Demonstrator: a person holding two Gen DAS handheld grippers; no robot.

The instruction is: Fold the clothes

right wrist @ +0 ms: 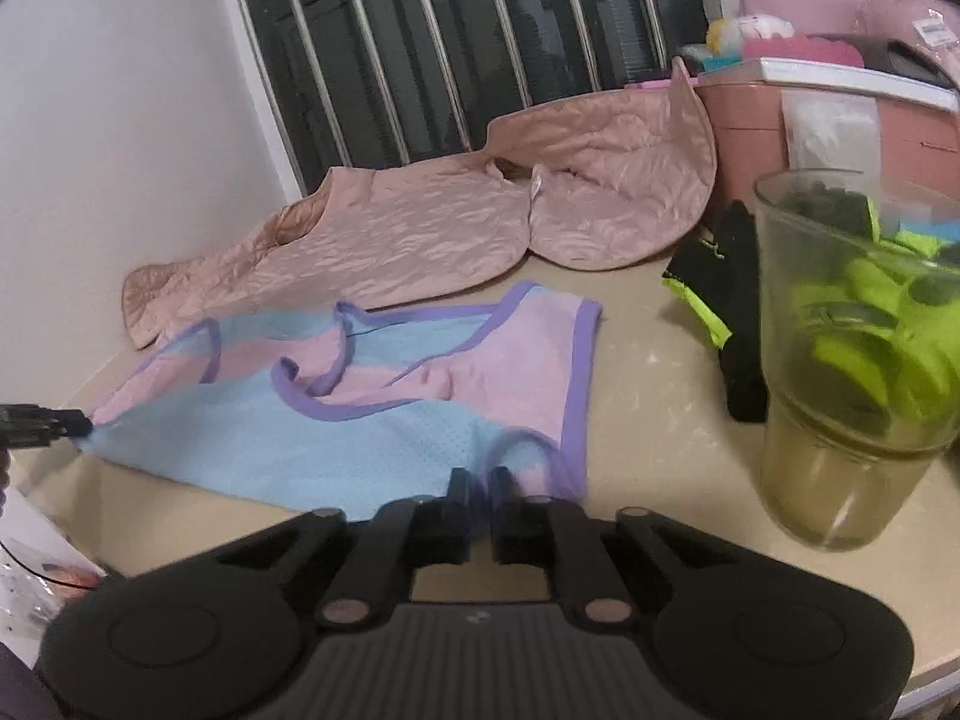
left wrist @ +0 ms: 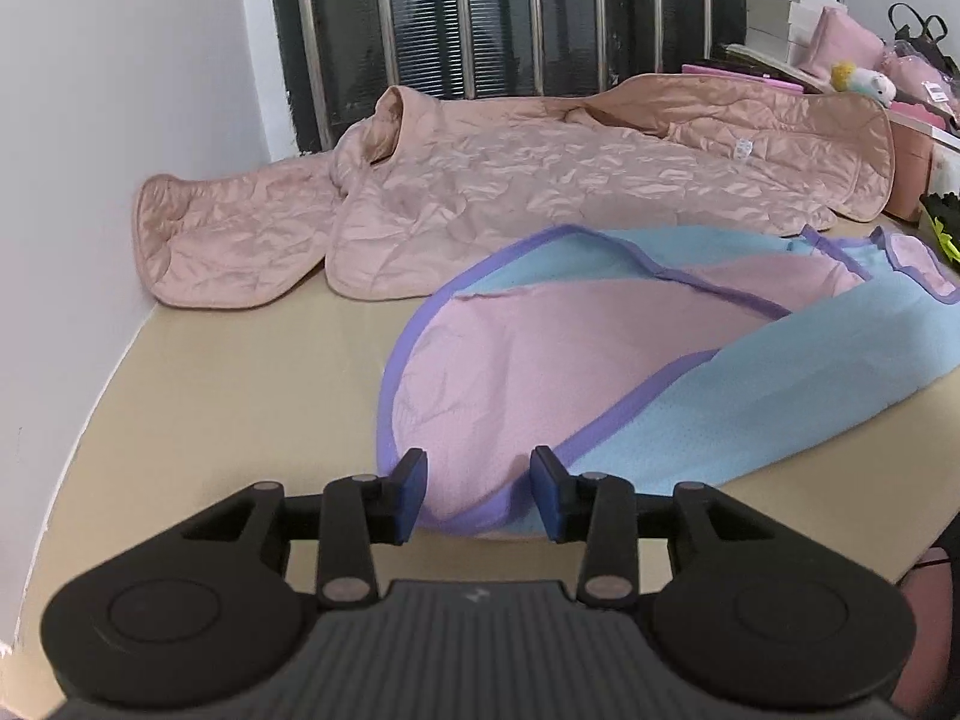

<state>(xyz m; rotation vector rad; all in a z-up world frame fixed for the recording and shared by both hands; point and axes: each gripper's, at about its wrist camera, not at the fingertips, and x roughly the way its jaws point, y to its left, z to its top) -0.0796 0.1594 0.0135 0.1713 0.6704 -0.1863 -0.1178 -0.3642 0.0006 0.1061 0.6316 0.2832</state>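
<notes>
I'm working in a lived-in home room: a beige table point(left wrist: 228, 372) against a white wall point(left wrist: 120, 90), a barred window point(left wrist: 480, 18), clothes, a soft toy point(left wrist: 864, 81), stacked boxes point(left wrist: 780, 18), a pink storage bin point(right wrist: 840, 120).
</notes>
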